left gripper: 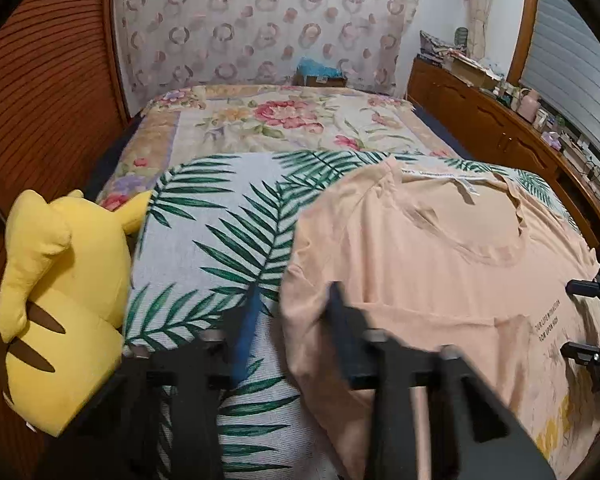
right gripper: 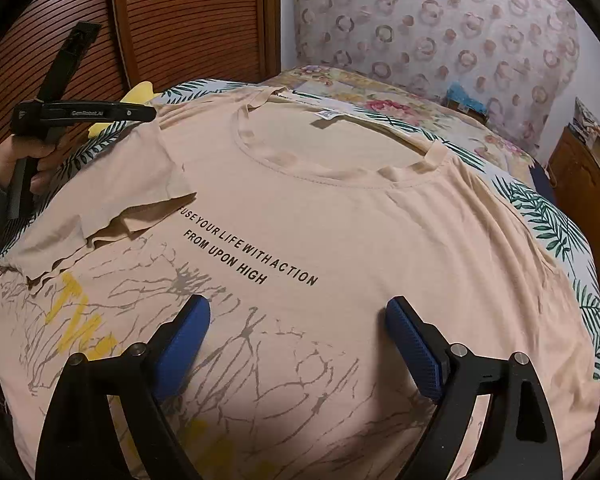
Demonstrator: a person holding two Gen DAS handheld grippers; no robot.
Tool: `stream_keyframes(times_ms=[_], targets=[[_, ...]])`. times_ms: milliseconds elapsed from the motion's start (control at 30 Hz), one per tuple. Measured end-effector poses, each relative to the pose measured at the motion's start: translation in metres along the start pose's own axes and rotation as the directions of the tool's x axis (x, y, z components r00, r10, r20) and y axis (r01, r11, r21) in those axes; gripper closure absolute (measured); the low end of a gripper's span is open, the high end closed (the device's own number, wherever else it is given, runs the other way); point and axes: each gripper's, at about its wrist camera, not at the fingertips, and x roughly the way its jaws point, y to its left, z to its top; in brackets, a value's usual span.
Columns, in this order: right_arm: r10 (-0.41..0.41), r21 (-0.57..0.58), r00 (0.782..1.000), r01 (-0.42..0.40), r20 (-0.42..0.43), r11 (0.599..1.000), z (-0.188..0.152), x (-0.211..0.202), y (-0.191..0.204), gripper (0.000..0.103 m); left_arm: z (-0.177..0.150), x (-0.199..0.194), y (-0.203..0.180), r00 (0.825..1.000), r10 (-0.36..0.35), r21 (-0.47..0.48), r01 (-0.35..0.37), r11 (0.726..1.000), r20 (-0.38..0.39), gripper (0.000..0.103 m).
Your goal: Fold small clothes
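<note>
A peach T-shirt (left gripper: 440, 280) (right gripper: 340, 220) with black lettering lies face up on a palm-leaf blanket (left gripper: 220, 240) (right gripper: 552, 220) on the bed. Its left sleeve (right gripper: 152, 184) is folded in over the chest. In the left wrist view my left gripper (left gripper: 294, 290) is blurred. Its fingers stand apart with the shirt's left edge between them, and the blue pad (left gripper: 246, 332) rests off the cloth. The right wrist view shows the left gripper (right gripper: 152, 114) from the side by the shoulder, in a person's hand (right gripper: 20, 160). My right gripper (right gripper: 298, 308) (left gripper: 580, 318) hangs open over the chest print, holding nothing.
A yellow plush toy (left gripper: 60, 300) (right gripper: 140, 94) lies at the blanket's left edge. A slatted wooden panel (left gripper: 40, 100) stands on the left. A wooden dresser (left gripper: 500, 120) with clutter runs along the right. A floral bedspread (left gripper: 280, 116) covers the far half of the bed.
</note>
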Motion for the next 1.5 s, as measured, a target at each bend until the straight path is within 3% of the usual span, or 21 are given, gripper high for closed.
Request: stream_keyframes(times_ms=[33, 133, 367, 700, 767, 833, 967, 1033, 1267, 1500], targets=[[0.0, 0.0, 1.0, 0.0, 0.0, 1.0, 0.0, 0.0, 0.0, 0.012, 0.001, 0.001, 0.0, 1.0, -0.009, -0.002, 0.009, 1.0, -0.007, 0.093], [0.0, 0.0, 1.0, 0.0, 0.001, 1.0, 0.0, 0.0, 0.0, 0.012, 0.004, -0.007, -0.002, 1.0, -0.001, -0.001, 0.001, 1.0, 0.011, 0.097], [0.0, -0.001, 1.0, 0.0, 0.002, 1.0, 0.0, 0.0, -0.001, 0.011, 0.025, -0.021, 0.017, 0.994, 0.077, -0.003, -0.077, 0.997, 0.077, 0.097], [0.002, -0.003, 1.0, -0.002, 0.005, 1.0, 0.0, 0.0, -0.002, 0.011, 0.021, -0.016, 0.028, 0.992, 0.096, -0.004, -0.096, 0.995, 0.079, 0.097], [0.003, -0.003, 1.0, -0.003, 0.006, 1.0, -0.001, 0.0, -0.002, 0.011, 0.017, -0.021, 0.025, 0.993, 0.081, -0.001, -0.081, 0.997, 0.089, 0.087], [0.004, -0.004, 1.0, -0.004, 0.007, 1.0, -0.001, 0.0, -0.002, 0.01, 0.013, -0.03, 0.021, 0.991, 0.072, 0.013, -0.074, 0.997, 0.111, 0.065], [0.005, -0.005, 1.0, -0.005, 0.006, 1.0, -0.001, 0.001, -0.002, 0.009, 0.004, -0.05, 0.01, 0.989, 0.028, 0.043, -0.035, 0.998, 0.142, 0.047], [0.004, -0.004, 1.0, -0.004, 0.007, 1.0, -0.001, 0.0, -0.002, 0.009, -0.002, -0.061, 0.004, 0.986, 0.007, 0.052, -0.016, 0.999, 0.166, 0.022], [0.007, -0.007, 1.0, -0.007, 0.007, 1.0, -0.002, 0.001, -0.001, 0.007, -0.02, -0.09, -0.017, 0.974, -0.005, 0.063, -0.009, 0.998, 0.227, 0.021], [0.01, -0.008, 1.0, -0.01, 0.0, 1.0, -0.003, 0.002, -0.001, 0.001, -0.041, -0.106, -0.037, 0.973, -0.004, 0.053, -0.008, 0.999, 0.23, 0.021]])
